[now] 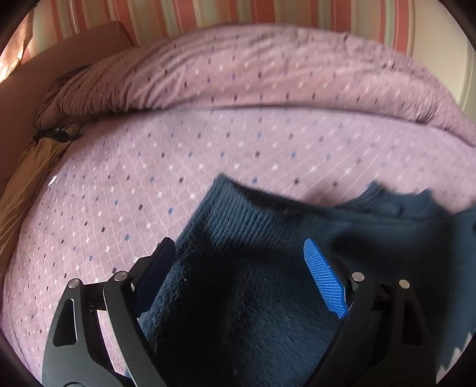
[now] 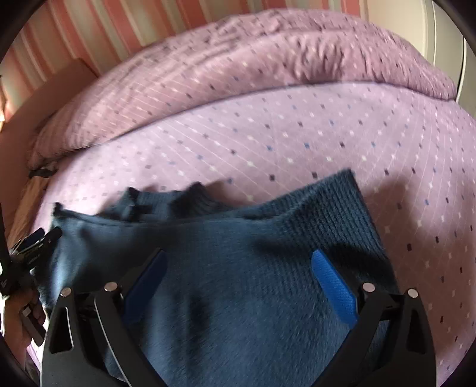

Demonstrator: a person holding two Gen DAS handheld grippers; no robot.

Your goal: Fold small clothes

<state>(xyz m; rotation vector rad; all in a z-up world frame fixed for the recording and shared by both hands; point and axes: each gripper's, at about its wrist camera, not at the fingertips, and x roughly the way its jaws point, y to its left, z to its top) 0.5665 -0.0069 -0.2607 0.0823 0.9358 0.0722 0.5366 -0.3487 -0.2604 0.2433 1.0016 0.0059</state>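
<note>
Teal knit garment [image 1: 238, 268] lies between the wide-spread fingers of both the left tool [image 1: 239, 253] and right tool [image 2: 239, 262], ungripped.

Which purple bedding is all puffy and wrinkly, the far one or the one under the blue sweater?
The far one: the duvet is bunched along the striped wall. The sheet under the sweater lies flat.

A bed [image 1: 125, 184] fills most of both views, covered with a lilac sheet printed with small white, blue and dark diamonds. A rumpled duvet [image 1: 267, 65] in the same print is bunched along the far side. Behind it the wall [image 1: 184, 15] carries vertical stripes in pink, white and pale green. A tan headboard [image 1: 77, 44] stands at the left, where warm sunlight falls. A white door frame [image 2: 446, 38] shows at the far right.
</note>
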